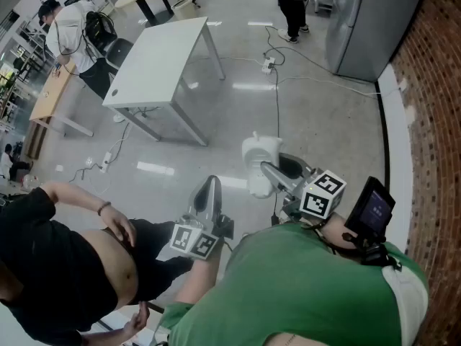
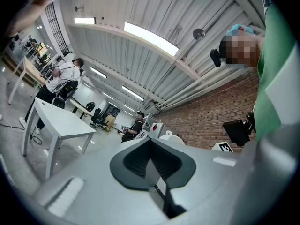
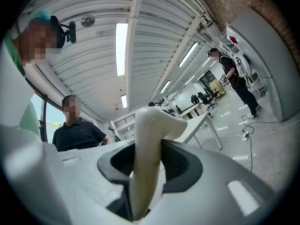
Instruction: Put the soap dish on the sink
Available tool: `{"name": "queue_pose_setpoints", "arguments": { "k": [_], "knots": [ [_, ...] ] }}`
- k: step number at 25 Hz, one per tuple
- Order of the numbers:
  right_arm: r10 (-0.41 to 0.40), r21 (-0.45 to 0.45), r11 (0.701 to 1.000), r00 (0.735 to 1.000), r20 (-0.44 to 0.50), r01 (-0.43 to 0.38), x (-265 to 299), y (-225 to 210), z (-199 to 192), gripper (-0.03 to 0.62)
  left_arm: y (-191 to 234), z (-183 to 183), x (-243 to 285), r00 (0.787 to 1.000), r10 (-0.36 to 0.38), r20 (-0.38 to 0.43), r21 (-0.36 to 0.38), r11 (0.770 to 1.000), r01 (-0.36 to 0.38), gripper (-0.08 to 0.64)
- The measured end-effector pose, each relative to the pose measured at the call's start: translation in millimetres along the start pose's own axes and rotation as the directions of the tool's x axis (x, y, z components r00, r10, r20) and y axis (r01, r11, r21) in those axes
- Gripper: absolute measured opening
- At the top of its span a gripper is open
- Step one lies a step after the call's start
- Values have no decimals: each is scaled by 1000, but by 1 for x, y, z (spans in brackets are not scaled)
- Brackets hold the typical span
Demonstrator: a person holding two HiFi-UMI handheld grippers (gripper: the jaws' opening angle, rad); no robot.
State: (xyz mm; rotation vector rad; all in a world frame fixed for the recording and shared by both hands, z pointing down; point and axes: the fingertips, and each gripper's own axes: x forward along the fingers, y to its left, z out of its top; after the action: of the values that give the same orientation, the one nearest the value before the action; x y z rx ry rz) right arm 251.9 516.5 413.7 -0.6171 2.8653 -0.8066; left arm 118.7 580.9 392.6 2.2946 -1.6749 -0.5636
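A smooth white soap dish [image 3: 149, 139] is clamped by its rim in the right gripper [image 3: 146, 182], level at one o'clock, apparently for carrying. No sink is seen. The left gripper [image 2: 152, 168], at eleven o'clock, is clenched on nothing.

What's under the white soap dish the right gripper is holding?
Only glossy grey floor shows below the white rounded soap dish, held up off the floor by the right gripper. The patch straight beneath is covered by the dish itself.
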Motion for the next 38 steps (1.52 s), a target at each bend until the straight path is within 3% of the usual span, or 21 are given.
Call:
{"name": "queue_pose_setpoints", "arguments": {
  "k": [6, 20, 35, 38],
  "knots": [
    [14, -20, 1000, 1000, -6, -14, 2, 2, 2, 143, 0, -2, 0, 1000, 8, -3, 13, 1000, -8, 0],
    [-43, -83, 996, 999, -19, 41, 0, -7, 6, 143, 0, -13, 10, 998, 29, -49, 5, 1000, -29, 0],
    [-58, -133, 989, 998, 11, 59, -31, -103, 49, 143, -31, -65, 110, 999, 13, -48, 7, 1000, -12, 0],
    [-68, -144, 987, 998, 6, 68, -38, -103, 52, 143, -37, -69, 114, 999, -9, -33, 18, 1000, 9, 0]
  ]
}}
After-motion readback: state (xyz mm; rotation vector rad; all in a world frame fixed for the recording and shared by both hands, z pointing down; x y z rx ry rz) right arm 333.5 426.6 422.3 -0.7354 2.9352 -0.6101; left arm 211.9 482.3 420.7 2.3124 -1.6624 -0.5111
